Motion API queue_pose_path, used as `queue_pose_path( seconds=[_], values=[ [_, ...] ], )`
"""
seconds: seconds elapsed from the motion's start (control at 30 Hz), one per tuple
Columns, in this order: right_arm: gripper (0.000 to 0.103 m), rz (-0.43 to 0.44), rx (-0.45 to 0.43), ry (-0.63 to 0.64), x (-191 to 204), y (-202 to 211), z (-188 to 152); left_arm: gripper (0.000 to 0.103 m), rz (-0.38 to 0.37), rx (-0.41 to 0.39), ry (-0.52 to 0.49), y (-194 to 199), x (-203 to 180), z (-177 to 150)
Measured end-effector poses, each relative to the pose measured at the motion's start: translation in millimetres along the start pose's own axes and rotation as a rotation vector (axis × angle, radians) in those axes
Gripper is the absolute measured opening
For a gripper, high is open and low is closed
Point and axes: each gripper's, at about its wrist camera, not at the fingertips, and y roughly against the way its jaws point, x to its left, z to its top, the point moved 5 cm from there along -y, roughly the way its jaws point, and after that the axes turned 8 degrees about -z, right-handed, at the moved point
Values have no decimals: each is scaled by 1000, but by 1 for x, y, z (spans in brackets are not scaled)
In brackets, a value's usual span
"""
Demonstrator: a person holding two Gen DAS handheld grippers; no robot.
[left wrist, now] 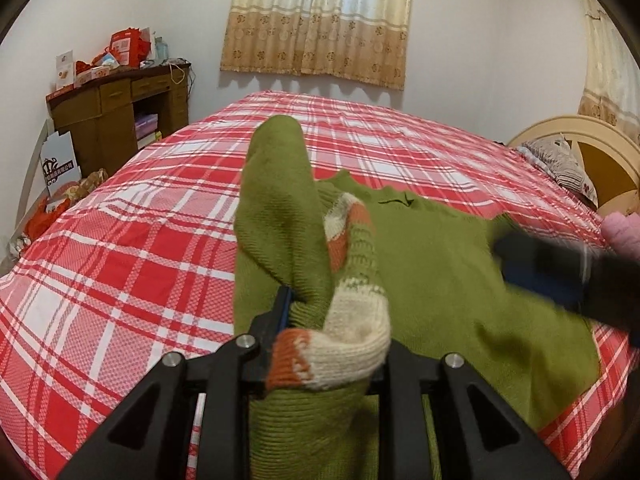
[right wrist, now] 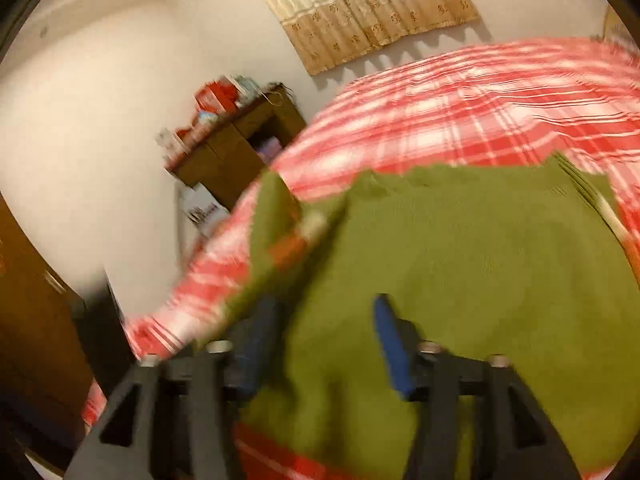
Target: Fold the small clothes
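Observation:
A green knitted sweater (left wrist: 436,264) with cream and orange bands lies on the red plaid bed sheet (left wrist: 132,248). My left gripper (left wrist: 316,320) is shut on a bunched part of it with a cream and orange band. A green sleeve (left wrist: 280,184) rises from the grip. Only the left blue pad (left wrist: 285,306) shows; knit hides the other. In the blurred right wrist view my right gripper (right wrist: 320,340) stands open over the sweater's flat body (right wrist: 460,264), its blue pads (right wrist: 390,344) well apart. From the left wrist it shows as a dark blur (left wrist: 560,276) at the sweater's right side.
A wooden desk (left wrist: 120,116) piled with red boxes stands beyond the bed's far left corner, with bags on the floor beside it. A curtain (left wrist: 320,20) hangs on the back wall. A headboard (left wrist: 592,148) and pillow are at right. A pink-gloved hand (left wrist: 624,232) shows there.

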Motion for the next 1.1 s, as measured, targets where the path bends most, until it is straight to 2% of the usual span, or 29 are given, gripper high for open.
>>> queue_pose_path(
  seconds=[0.23, 0.37, 0.4, 0.43, 0.47, 0.5, 0.57, 0.83, 1.1],
  values=[
    [71, 80, 218, 65, 32, -86, 26, 23, -25, -8, 18, 1, 1, -1],
    [71, 87, 280, 199, 61, -117, 30, 23, -38, -8, 23, 1, 2, -1],
    [71, 78, 283, 228, 65, -120, 29, 23, -41, -8, 25, 1, 2, 0],
    [64, 57, 278, 272, 71, -124, 29, 23, -44, -8, 27, 1, 2, -1],
    [41, 38, 275, 304, 74, -128, 27, 23, -45, -9, 28, 2, 2, -1],
    [28, 13, 274, 335, 76, -131, 26, 23, -45, -9, 30, 2, 2, -1],
    [18, -4, 243, 343, 72, -129, 26, 23, -48, -6, 32, 1, 3, -1],
    [14, -10, 135, 293, 53, -93, 31, 23, -51, -26, -15, 11, -11, 1],
    [14, -40, 98, 252, 16, -53, 40, 23, -97, -20, -71, 18, -51, 6]
  ],
)
